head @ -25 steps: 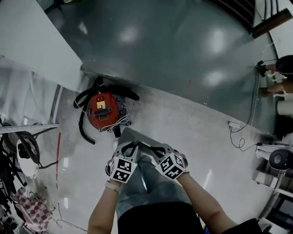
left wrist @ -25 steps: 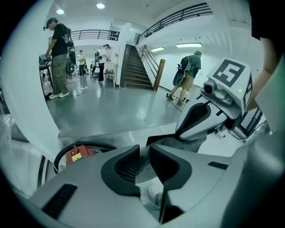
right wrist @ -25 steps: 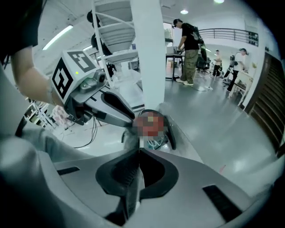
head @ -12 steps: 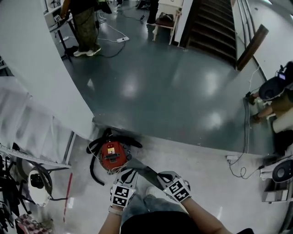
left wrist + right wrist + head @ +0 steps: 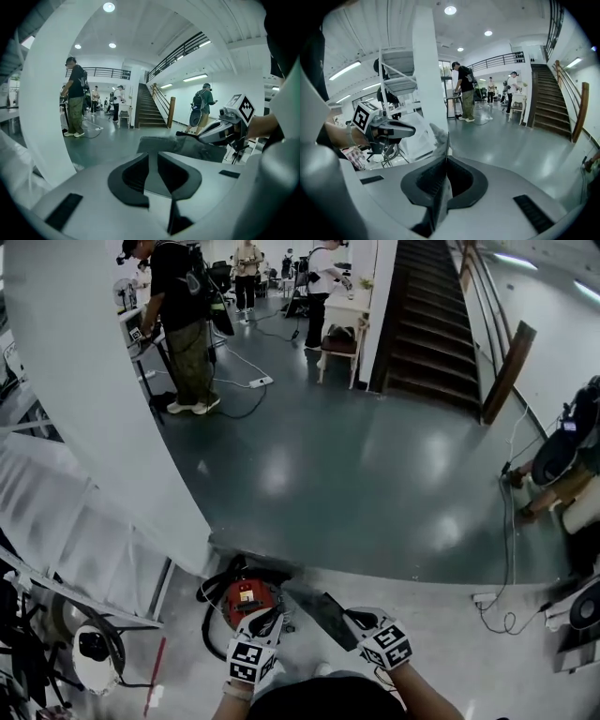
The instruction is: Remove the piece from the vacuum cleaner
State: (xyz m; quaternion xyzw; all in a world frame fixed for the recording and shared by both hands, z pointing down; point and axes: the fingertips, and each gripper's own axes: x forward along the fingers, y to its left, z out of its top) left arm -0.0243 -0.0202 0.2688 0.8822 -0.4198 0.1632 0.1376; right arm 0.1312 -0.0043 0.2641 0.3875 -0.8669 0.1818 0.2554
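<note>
The piece [image 5: 314, 608] hangs pinched at either end by left gripper [image 5: 266, 622] and right gripper [image 5: 360, 619] above the red vacuum cleaner [image 5: 246, 599], near a white pillar [image 5: 94, 409].

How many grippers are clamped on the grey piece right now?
2. The left gripper holds the grey piece at its end nearest the red vacuum cleaner; the right gripper holds the opposite end. Neither is hidden.

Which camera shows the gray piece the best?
The left gripper view: the gray piece shows its wide flat face there, reaching ahead from the jaws. The right gripper view sees mostly its thin edge. The head view shows it small and dark.
</note>
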